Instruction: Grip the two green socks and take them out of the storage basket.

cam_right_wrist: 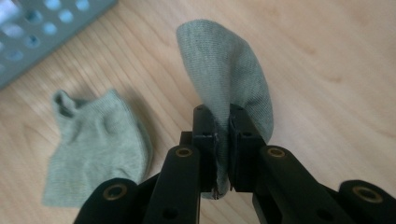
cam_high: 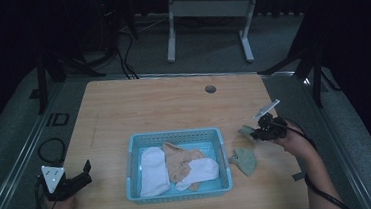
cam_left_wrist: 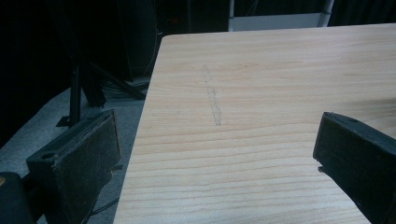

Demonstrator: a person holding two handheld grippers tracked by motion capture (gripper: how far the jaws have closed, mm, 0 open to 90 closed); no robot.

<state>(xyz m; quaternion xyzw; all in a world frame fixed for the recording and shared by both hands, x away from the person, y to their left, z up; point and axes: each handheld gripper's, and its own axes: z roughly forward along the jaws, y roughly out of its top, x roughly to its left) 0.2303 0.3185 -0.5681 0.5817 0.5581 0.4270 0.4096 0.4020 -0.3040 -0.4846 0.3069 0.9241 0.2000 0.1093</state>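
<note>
Pale wood-grain bench [cam_high: 173, 105] is standing on grey flooring with darkness around it. Nearest, at the front left corner, the left hand [cam_high: 58, 207] is holding the left gripper [cam_high: 81, 179] low over the bench edge, pointing forward and to the right; its jaws are standing wide apart with nothing between them, bare wood showing in the gap in the left gripper view. Just right of it, a blue basket [cam_high: 176, 135] is sitting at the front middle of the bench, holding two white socks [cam_high: 152, 171] and a tan sock [cam_high: 180, 160]. Beside the basket's right wall, a grey-green sock [cam_high: 244, 161] is lying flat on the wood. Farther back and to the right, the right forearm is reaching in from the bottom edge, the right hand [cam_high: 297, 143] angling the right gripper [cam_high: 256, 133] leftward toward the basket. Its jaws are clamping a second grey-green sock [cam_right_wrist: 229, 79], lifted clear of the wood, its toe curving upward in the right gripper view.
</note>
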